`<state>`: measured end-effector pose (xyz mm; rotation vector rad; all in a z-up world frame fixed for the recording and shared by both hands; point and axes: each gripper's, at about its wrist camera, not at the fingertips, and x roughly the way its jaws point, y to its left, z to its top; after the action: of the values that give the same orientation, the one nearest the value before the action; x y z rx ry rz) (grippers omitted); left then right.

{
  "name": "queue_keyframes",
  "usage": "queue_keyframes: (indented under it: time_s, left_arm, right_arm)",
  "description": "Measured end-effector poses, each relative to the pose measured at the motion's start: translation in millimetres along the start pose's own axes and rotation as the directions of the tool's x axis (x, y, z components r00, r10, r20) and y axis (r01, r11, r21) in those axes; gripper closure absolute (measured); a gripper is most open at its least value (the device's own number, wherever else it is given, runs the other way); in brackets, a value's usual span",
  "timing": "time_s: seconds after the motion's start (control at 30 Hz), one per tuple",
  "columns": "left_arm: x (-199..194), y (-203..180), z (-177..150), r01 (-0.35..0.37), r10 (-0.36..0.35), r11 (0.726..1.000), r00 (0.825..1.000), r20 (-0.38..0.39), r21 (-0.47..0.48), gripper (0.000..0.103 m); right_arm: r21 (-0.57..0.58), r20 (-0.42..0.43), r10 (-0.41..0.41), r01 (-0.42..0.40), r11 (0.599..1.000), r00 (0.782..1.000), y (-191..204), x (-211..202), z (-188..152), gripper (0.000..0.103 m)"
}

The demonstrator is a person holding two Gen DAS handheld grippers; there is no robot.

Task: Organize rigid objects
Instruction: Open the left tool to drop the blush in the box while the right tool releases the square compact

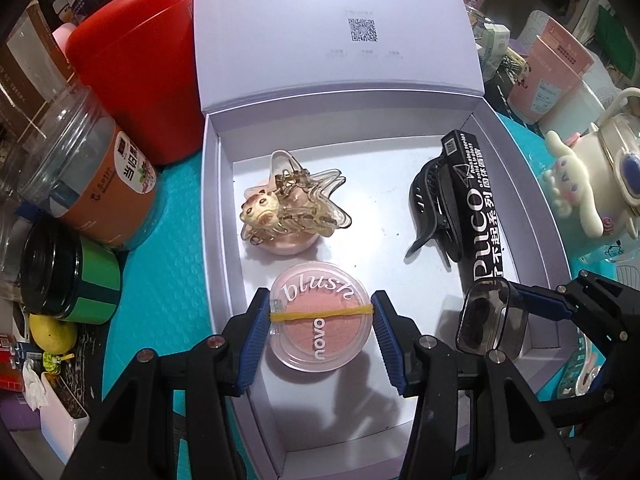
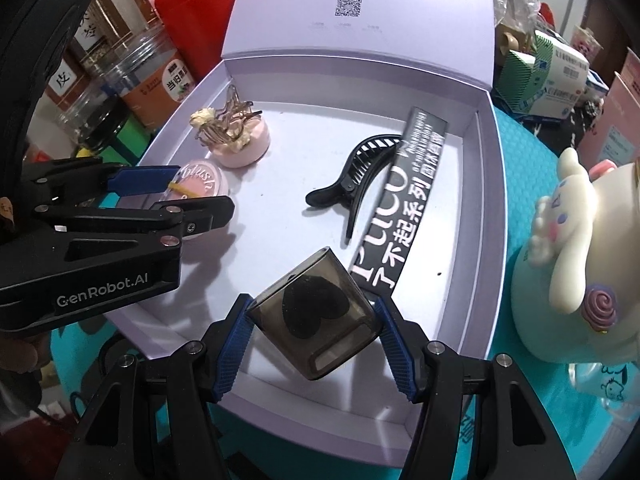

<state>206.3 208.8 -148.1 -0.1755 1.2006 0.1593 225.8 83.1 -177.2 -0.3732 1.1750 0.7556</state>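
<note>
An open white box (image 1: 218,200) lies on a teal mat. Inside it a pale star-shaped hair clip (image 1: 296,204) rests on a pink round jar (image 1: 292,242). To the right lie a black claw clip (image 1: 432,208) and a long black printed carton (image 1: 476,208). My left gripper (image 1: 320,310) is shut on a round pink blush compact (image 1: 316,292) with a yellow rubber band, low over the box's near left floor. My right gripper (image 2: 314,314) is shut on a smoky clear case (image 2: 316,316) holding a black heart shape, above the box's near edge beside the carton (image 2: 408,200).
The box lid (image 1: 332,28) stands upright at the back. A red canister (image 1: 136,64), clear jars (image 1: 92,172), a green-banded jar (image 1: 68,280) and a lemon (image 1: 52,332) crowd the left. A white plush-style dog figure (image 2: 572,232) stands on the right.
</note>
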Motion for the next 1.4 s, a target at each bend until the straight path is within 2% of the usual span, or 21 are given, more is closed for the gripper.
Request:
queue_keyframes:
  time_s: [0.27,0.5,0.57,0.63,0.73,1.0,1.4]
  left_arm:
    - [1.1,-7.8,-1.4,-0.024,0.024,1.000,1.000,-0.010,-0.003,0.053]
    - [5.9,-8.0,3.1,-0.003,0.002,1.000,0.998,-0.065,-0.017,0.052]
    - [4.9,-8.8,1.9,-0.007,0.005,1.000,0.998,-0.070,-0.022,0.047]
    - [1.6,-10.8,0.6,0.014,-0.016,1.000,0.997,-0.069,-0.026,0.034]
    - [-5.6,-18.3,0.3,0.013,-0.013,1.000,0.998,-0.054,-0.012,0.022]
    - [-31.5,-22.9,-2.7,-0.019,0.019,1.000,1.000,-0.017,-0.007,0.022]
    - [-84.0,-22.9,-11.9,-0.037,0.040,0.998,0.997,0.063,-0.043,0.022]
  right_arm:
    - [0.002,-0.005,-0.005,0.005,1.000,1.000,-0.3,0.5,1.8,0.041]
    - [0.020,-0.023,0.005,-0.005,1.000,1.000,-7.7,-4.1,0.0,0.040]
    - [0.024,-0.018,0.005,-0.004,1.000,1.000,-7.6,-6.1,1.6,0.038]
    - [0.025,-0.007,0.002,-0.002,1.000,1.000,-8.2,-11.2,0.7,0.032]
    - [0.027,0.004,-0.002,0.002,1.000,1.000,-9.3,-19.2,-0.9,0.032]
    - [0.038,0.032,-0.012,0.010,0.999,0.999,-16.4,-42.7,-9.5,0.031]
    - [0.018,0.119,-0.019,0.017,1.000,0.993,-4.1,-90.8,-17.3,0.032]
